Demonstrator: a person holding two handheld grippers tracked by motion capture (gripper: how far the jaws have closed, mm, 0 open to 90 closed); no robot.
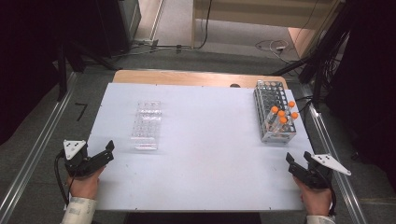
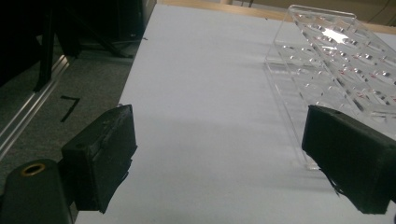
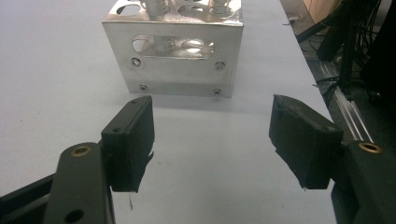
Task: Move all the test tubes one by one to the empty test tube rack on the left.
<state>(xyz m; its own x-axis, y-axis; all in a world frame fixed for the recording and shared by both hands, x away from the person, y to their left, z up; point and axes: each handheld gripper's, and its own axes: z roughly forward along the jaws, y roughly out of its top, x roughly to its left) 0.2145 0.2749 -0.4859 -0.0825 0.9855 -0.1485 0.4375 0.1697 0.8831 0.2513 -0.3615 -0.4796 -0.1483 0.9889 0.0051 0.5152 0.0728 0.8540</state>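
Both hand-held grippers rest at the near edge of the white table (image 1: 205, 154), each with its jaws spread apart and nothing between them. Left gripper (image 1: 110, 150) sits at the near left corner; the clear plastic rack (image 1: 146, 124) lies just beyond it and slightly toward the table's middle, apart from the jaws. In the left gripper view the same clear plastic rack (image 2: 336, 60) shows empty wells and stands ahead of the far jaw without contact. Right gripper (image 1: 299, 158) sits at the near right corner, with the metal rack (image 1: 274, 116) directly beyond it, near but not touching. That metal rack holds 5 orange-capped tubes (image 1: 283, 116) at its near end; in the right gripper view the near wall of the metal rack (image 3: 173, 46) faces the open jaws squarely. Judgement: the step in hand appears to be a reach by the right gripper for 1 tube. To do it well, lift the gripper above the metal rack's rim, come down over a single cap, close on that tube alone, and draw it straight up so neighbouring tubes are not disturbed.
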